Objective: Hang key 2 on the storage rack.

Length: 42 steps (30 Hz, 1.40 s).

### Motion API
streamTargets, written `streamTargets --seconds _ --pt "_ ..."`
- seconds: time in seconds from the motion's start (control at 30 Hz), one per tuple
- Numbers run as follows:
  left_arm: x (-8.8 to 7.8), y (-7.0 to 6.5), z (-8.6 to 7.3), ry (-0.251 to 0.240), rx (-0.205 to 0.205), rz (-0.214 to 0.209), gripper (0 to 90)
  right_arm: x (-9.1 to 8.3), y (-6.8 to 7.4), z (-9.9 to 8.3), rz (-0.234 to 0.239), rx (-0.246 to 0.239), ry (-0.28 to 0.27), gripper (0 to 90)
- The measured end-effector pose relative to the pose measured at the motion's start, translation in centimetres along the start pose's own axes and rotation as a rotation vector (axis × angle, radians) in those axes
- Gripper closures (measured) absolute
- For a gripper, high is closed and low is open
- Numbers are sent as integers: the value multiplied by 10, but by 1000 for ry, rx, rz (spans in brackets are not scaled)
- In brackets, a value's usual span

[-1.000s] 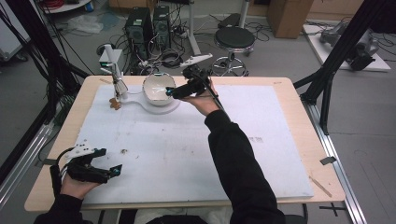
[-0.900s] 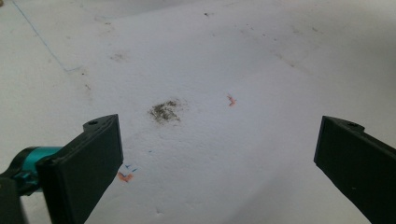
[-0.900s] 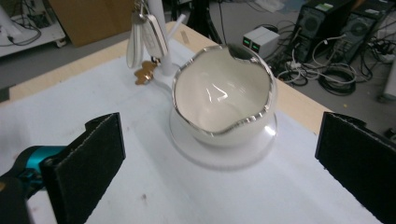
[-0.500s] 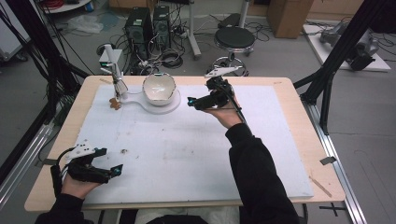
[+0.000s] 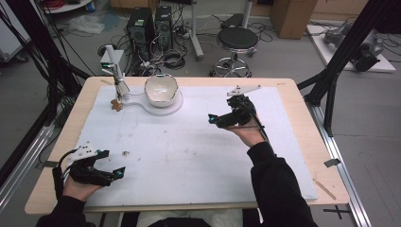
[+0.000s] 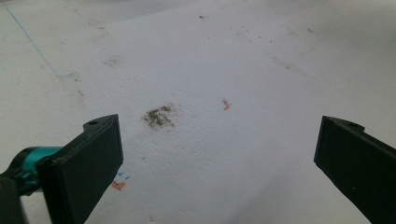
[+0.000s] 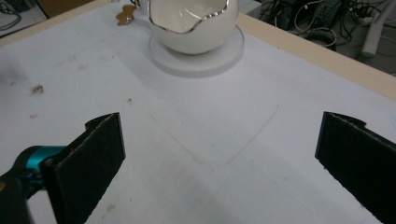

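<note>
The left tool (image 5: 101,165) sits low at the near left corner of the surface (image 5: 293,94), and its jaws are wide apart with nothing between them. The right tool (image 5: 226,118) is held up over the white sheet (image 5: 189,156), right of the middle; its jaws are wide apart and empty too. A white bowl (image 5: 161,90) with a gold wavy rim sits on a round white plate (image 5: 170,106) at the far side. A small brown thing (image 5: 115,105) lies just left of the plate

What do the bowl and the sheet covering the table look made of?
Bowl: likely glazed ceramic or porcelain; glossy white with a thin gold line along a jagged, eggshell-like rim. Sheet: probably matte white foam board or thick paper; grainy, stained surface.
</note>
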<state>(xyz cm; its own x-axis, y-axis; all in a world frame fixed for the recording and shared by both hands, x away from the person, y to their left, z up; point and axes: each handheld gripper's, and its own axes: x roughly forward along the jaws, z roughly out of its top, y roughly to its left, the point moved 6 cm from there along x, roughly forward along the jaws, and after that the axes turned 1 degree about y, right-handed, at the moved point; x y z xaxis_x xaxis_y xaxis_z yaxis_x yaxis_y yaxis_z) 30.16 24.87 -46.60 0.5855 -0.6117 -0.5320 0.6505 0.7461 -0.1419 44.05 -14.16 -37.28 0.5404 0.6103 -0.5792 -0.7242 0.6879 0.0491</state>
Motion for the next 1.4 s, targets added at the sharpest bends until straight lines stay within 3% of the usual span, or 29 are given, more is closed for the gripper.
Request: streamTargets --seconds 0.4,0.9,1.23,1.4 --pt "0 2 0 3 -8 17 17 -28 -10 -34 -15 34 -1 6" --pt "1 3 -2 15 -12 17 17 -52 -12 -70 -58 19 17 6" --pt "1 3 -2 14 -12 17 17 -65 -17 -102 -73 73 23 6" --pt "1 3 -2 17 -8 17 17 -73 -16 -115 -82 96 -1 6"
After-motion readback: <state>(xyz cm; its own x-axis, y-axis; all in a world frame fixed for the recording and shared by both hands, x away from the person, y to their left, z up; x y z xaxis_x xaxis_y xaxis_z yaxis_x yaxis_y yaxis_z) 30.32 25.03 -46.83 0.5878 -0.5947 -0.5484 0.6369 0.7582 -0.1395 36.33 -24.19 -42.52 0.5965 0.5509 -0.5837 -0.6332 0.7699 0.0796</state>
